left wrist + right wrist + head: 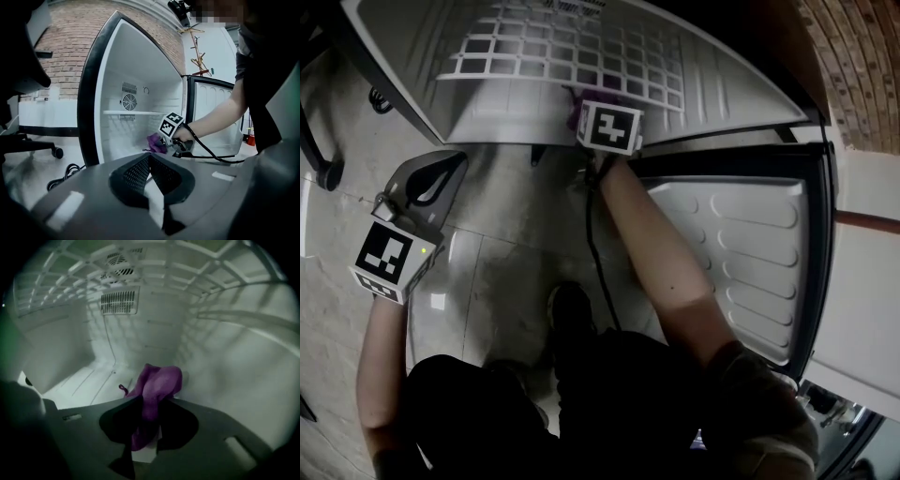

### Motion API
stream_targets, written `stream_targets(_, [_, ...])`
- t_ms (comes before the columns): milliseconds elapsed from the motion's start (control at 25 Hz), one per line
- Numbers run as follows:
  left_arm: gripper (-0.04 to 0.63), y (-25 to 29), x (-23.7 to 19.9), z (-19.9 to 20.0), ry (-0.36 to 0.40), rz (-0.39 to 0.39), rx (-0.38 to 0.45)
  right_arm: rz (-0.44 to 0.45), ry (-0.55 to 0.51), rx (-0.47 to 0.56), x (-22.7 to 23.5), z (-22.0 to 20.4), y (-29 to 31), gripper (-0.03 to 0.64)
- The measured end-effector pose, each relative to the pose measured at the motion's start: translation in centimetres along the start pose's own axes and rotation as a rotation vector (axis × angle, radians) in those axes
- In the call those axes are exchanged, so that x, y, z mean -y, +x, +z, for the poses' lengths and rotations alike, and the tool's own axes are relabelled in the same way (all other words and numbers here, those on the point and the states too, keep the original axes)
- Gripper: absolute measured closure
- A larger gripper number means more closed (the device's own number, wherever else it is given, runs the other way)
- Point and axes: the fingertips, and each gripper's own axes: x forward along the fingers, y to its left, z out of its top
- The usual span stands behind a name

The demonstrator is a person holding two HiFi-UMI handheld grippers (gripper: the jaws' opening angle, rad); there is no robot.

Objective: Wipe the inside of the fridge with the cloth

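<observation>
**Right gripper view, lower centre.** The fingers [206, 420] of your right gripper [149, 404] are closed on the purple cloth [158, 383] — a bunched fold stands up ahead of the tips, and a tail runs back down through the hollow between them. The cloth sits low inside the fridge [220, 357], under the wire shelf [154, 263] at the top of the frame. It is in front of the back wall with its vent grille [119, 301] and above the pale fridge floor [79, 380] at lower left. Whether it touches any wall cannot be told from here.

**Head view, upper centre.** That gripper's marker cube [609, 127] is at the fridge mouth, your forearm [666, 253] runs down the frame, and the open door [741, 253] stands to the right.

**Head view, lower left.** Your left gripper [450, 164] hangs over the tiled floor [497, 272], well apart from the fridge. Its own view shows the fingers brought together with nothing between them.

**Handling, as a judgement.** The cloth is light, soft and limp, so it will likely fold and drag rather than push. The bunched grip near its middle looks sound. Leave enough fabric ahead of the tips that cloth, not finger, meets the plastic — and press lightly, since the liner and shelf may flex.
</observation>
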Motion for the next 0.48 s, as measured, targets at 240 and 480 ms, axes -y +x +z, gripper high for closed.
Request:
stream_targets(240, [0.578,-0.8,-0.3,-0.1,-0.026,0.025,-0.007,0.002,0.239,0.305,1.7,3.7,-4.5,0.535])
stream_targets(480, [0.578,-1.5,-0.8,-0.6,-0.035,0.048,0.004,-0.013,0.324,0.366,2.9,4.4,-5.2,0.535])
